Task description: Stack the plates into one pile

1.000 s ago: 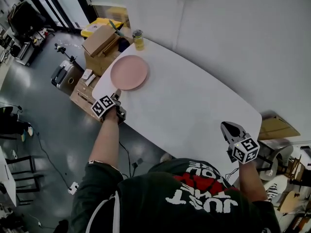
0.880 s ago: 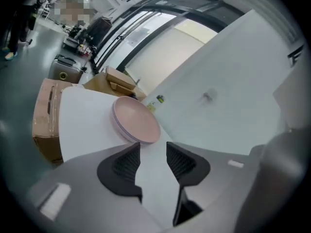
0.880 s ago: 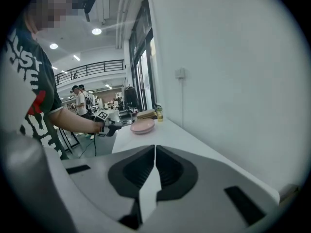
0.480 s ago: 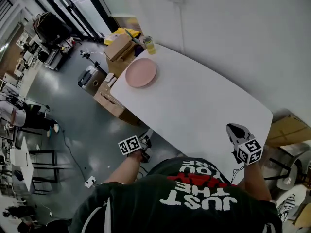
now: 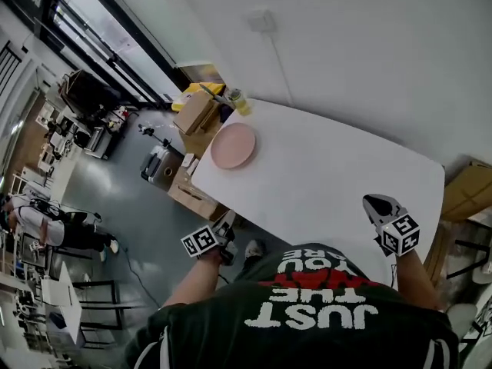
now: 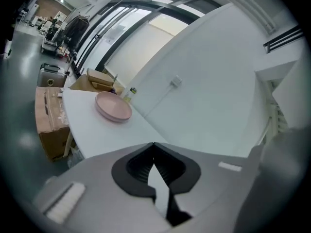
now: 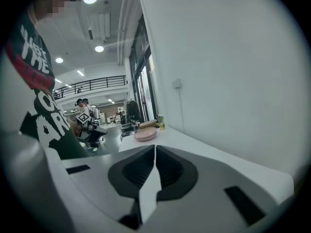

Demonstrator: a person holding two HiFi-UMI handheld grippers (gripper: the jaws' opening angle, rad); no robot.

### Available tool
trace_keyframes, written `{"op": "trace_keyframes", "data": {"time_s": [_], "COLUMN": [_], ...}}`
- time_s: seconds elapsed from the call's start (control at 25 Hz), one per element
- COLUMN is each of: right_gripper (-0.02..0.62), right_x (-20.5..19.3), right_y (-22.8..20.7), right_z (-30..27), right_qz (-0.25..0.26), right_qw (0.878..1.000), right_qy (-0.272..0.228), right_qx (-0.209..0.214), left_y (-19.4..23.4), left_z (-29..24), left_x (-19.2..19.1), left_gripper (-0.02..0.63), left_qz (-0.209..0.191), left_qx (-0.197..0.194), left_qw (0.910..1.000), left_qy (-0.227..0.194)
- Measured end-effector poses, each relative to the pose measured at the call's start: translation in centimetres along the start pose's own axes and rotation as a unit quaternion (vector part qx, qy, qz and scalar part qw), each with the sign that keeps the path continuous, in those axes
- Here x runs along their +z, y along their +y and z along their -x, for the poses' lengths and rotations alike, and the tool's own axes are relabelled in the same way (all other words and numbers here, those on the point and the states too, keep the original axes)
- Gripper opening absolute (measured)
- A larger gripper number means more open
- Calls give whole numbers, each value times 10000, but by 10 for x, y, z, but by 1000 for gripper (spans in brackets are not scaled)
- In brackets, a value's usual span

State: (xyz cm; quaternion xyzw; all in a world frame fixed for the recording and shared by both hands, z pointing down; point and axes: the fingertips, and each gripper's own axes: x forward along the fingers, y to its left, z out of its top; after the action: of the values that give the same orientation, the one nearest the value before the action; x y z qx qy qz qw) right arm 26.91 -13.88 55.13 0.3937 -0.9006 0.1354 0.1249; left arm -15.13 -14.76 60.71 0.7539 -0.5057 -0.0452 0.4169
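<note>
A pink plate (image 5: 234, 145) lies near the far left corner of the white table (image 5: 323, 183); whether more plates lie under it I cannot tell. It also shows in the left gripper view as the plate (image 6: 113, 107) and small in the right gripper view as the plate (image 7: 146, 134). My left gripper (image 5: 227, 223) is shut and empty, held off the table's left edge close to my body, well short of the plate. My right gripper (image 5: 374, 202) is shut and empty over the table's near right corner. In both gripper views the jaws meet, with nothing held by the left gripper (image 6: 154, 145) or the right gripper (image 7: 155, 147).
A yellow-lidded jar (image 5: 239, 101) stands at the table's far left corner by the white wall. Cardboard boxes (image 5: 196, 114) and a suitcase (image 5: 161, 164) sit on the grey floor left of the table. Another cardboard box (image 5: 469, 191) is at the right. A person (image 5: 46, 221) stands far left.
My left gripper has drawn back from the plate's near edge, off the table and in beside my body. The head view has swung. The right gripper has barely shifted.
</note>
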Motion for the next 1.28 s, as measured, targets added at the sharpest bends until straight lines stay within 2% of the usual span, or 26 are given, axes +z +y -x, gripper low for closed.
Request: {"op": "trace_keyframes", "data": {"time_s": [0.12, 0.24, 0.32, 0.4, 0.52, 0.6, 0.72, 0.84, 0.92, 1.0, 1.16, 1.28], "right_gripper": [11, 11, 11, 11, 11, 11, 11, 9, 9, 8, 6, 6], "right_x": [9, 17, 27, 40, 65, 83, 106, 116, 123, 131, 136, 136], "right_y": [21, 46, 67, 98, 154, 192, 227, 251, 263, 268, 271, 270], "right_z": [-38, -91, -136, -182, -243, -274, -312, -346, -360, -367, -365, -362], "right_qz": [53, 38, -88, -423, -927, -1085, -1180, -1258, -1225, -1174, -1248, -1250], "right_qw": [9997, 9984, 9961, 9918, 9838, 9809, 9761, 9728, 9728, 9730, 9692, 9672], "right_qy": [8, 31, -15, -145, -236, -212, -287, -320, -334, -379, -488, -431], "right_qx": [-230, -558, -874, -1200, -1518, -1602, -1802, -1918, -1936, -1953, -2066, -2169], "left_y": [29, 68, 101, 136, 170, 173, 168, 161, 151, 140, 127, 120], "left_z": [-24, -46, -54, -51, -29, -7, 13, 22, 25, 25, 27, 31], "left_x": [38, 79, 110, 148, 211, 248, 288, 309, 316, 320, 325, 327], "left_gripper": [8, 9, 9, 8, 8, 9, 8, 8, 8, 8, 8, 8], "left_qz": [-23, 7, -135, -398, -844, -1180, -1770, -2297, -2491, -2519, -2420, -2494], "left_qx": [-406, -994, -1405, -1710, -2117, -2466, -2947, -3266, -3455, -3636, -3818, -3930], "left_qw": [9992, 9948, 9887, 9807, 9654, 9516, 9290, 9092, 8988, 8918, 8874, 8808], "left_qy": [52, 235, 500, 855, 1266, 1402, 1371, 1181, 1037, 948, 900, 869]}}
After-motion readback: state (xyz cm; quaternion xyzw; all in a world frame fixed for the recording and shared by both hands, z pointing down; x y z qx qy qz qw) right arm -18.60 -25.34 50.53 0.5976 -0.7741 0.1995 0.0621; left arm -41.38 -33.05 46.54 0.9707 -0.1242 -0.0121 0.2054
